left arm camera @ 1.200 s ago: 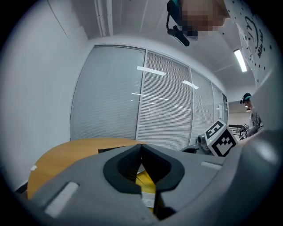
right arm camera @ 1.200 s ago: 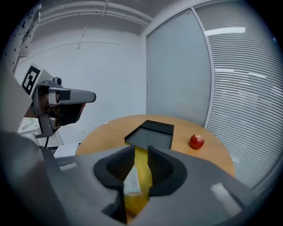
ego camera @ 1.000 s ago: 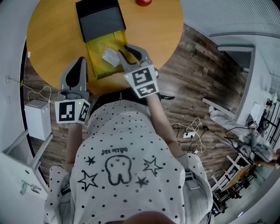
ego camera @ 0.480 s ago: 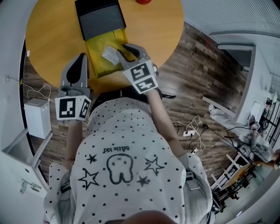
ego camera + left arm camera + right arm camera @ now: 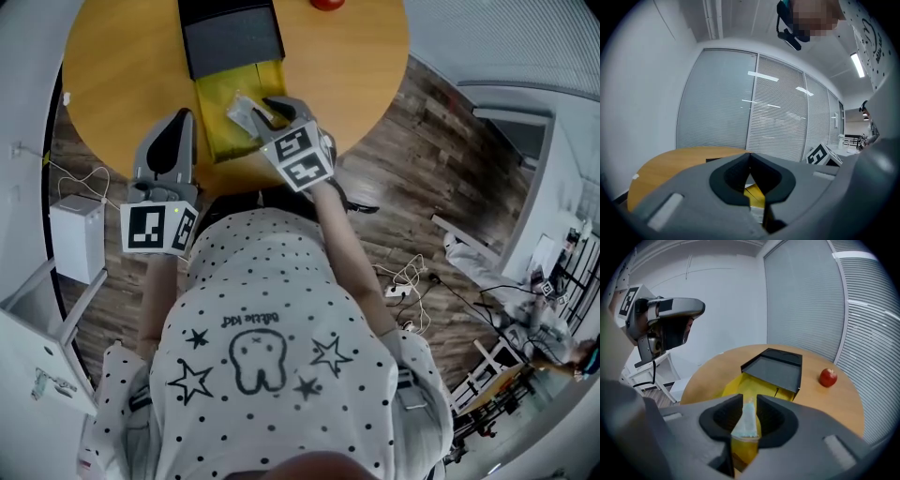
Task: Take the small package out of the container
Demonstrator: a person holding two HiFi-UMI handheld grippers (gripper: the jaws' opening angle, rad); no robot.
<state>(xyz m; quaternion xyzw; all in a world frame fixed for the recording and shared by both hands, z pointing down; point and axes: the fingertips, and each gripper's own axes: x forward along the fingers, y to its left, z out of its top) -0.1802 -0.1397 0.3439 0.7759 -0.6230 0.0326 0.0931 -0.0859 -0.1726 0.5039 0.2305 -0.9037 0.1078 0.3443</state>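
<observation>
Nearest, the left gripper [image 5: 181, 120] hangs at the bench [image 5: 112, 84] edge, fingers together, empty. The right gripper [image 5: 264, 108] has its fingers clamped on the package [image 5: 746, 420], over the open yellow container [image 5: 214, 127]. Beyond sits an apple [image 5: 828, 377].

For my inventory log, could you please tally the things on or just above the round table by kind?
Black box: 1
Yellow tray: 1
Package, held in the right tongs: 1
Apple: 1
Total: 4
</observation>
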